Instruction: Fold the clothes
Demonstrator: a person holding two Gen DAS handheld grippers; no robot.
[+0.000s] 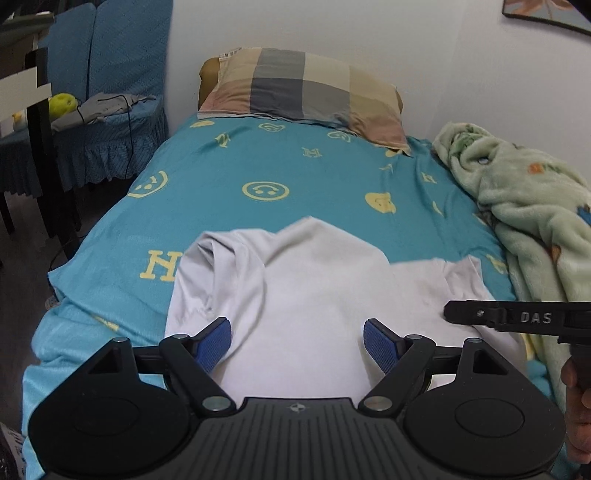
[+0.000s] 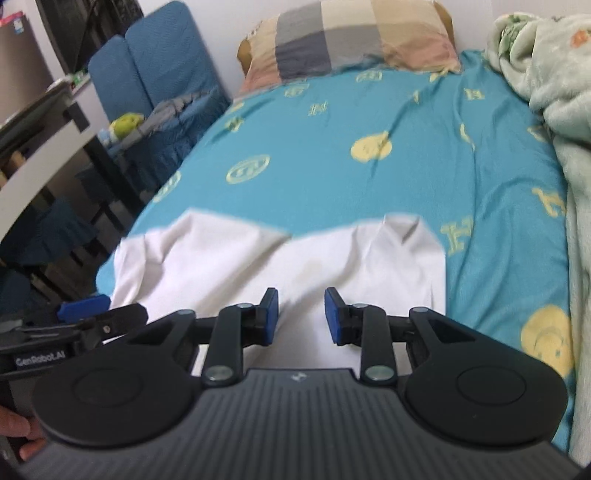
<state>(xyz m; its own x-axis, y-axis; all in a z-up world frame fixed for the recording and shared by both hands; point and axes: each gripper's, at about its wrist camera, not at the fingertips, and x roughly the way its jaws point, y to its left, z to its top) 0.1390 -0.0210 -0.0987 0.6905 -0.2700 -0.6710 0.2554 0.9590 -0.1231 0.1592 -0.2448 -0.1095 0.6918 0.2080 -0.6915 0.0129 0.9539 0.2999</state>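
We've got both tongs, left tongs (image 1: 297, 341) wide apart and right tongs (image 2: 301, 316) narrower, gripping nothing, above the white shirt (image 1: 314, 280) on the bed (image 1: 258, 162).

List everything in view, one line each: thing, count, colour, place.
garment: one, white, spread on the near part of the bed
bedsheet: one, teal with yellow prints, covering the bed
pillow: one, checked beige, grey and pink, at the head of the bed
blanket: one, pale green fleece, bunched along the wall side of the bed
chair: one, blue cover, beside the bed's head, grey cloth on the seat
picture: one, on the wall, mostly cut off
left gripper: one, black with blue pads, open over the garment
right gripper: one, black with blue pads, narrow gap, over the garment
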